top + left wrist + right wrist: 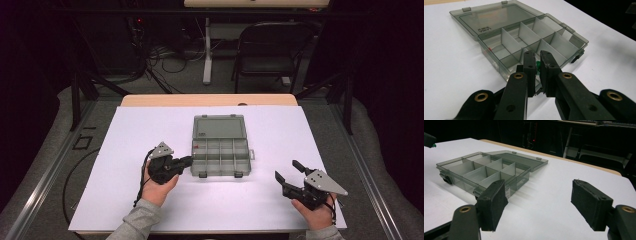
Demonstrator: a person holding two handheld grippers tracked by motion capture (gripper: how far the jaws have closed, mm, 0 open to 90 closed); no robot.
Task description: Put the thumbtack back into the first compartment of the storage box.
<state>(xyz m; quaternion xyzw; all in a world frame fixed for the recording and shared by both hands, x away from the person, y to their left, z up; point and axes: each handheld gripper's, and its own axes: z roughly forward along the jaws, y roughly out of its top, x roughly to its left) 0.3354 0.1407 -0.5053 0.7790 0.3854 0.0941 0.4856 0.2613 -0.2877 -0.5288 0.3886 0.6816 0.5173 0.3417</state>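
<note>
The left gripper clenches a small green object between its 2 black jaws, just beside the open smoky-grey transparent plastic compartment box on the white table sheet. The right gripper, jaws spread wide and empty, rests well right of the box.

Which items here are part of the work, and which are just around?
In use: smoky grey clear plastic compartment box, lid open; small green piece pinched in the left claw; open right claw, idle.

Just around: small red bit in one compartment; black folding chair; white table sheet.
</note>
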